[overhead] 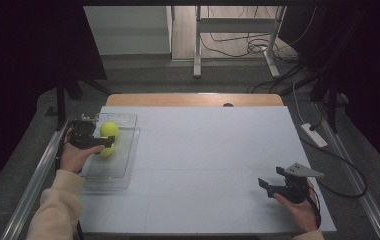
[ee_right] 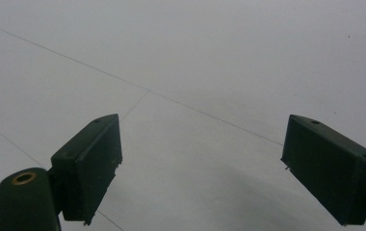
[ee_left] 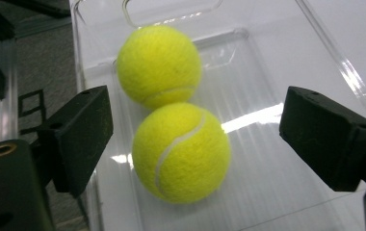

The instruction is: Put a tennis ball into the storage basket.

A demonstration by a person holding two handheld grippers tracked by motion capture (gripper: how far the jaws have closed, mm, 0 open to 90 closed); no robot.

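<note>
A white worktop (overhead: 203,165) in a dim room is being worked at, with a clear tray (overhead: 123,172) lying at its nine o'clock edge.

Two tennis balls, touching, are being kept together inside the tray: the near ball (ee_left: 181,151) is being framed by the left claw (ee_left: 195,139), spread wide on either side without contact, seemingly for a grasp; the far ball (ee_left: 159,65) is lying at twelve o'clock beyond it. The right claw (ee_right: 205,168) is being held wide and empty over bare worktop at four o'clock, apparently parked.
</note>
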